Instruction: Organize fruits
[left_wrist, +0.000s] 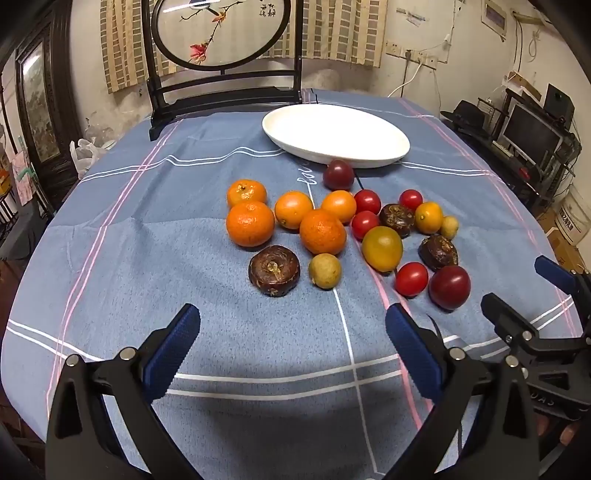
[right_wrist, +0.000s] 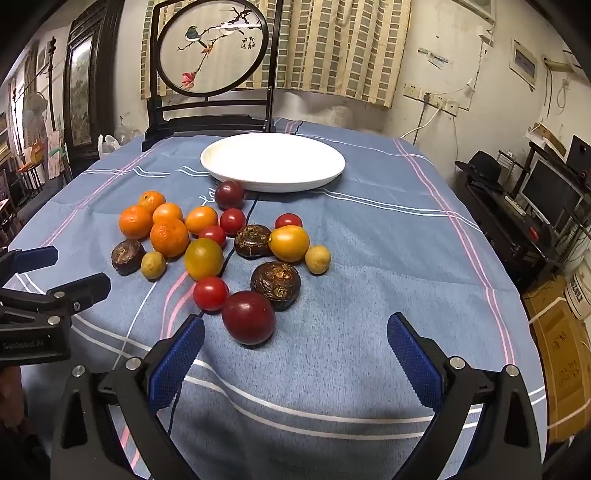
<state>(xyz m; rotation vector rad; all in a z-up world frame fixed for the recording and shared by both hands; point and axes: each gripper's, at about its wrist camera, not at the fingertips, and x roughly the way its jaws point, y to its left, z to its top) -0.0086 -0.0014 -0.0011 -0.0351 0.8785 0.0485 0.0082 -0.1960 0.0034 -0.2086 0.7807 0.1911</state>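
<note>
Both grippers agape, empty, above seemingly untouched fruits.

Dim warm indoor light, sharp focus. Soft shadow on tablecloth at lower centre. White plate slightly blown out. Heavy fisheye bending, dark corners.

A table with a blue cloth holds a white plate near the back. In front of the plate lies a bunch of fruit: oranges, small red tomatoes, dark round ones and little yellow ones. A dark wooden stand sits behind the plate.
</note>
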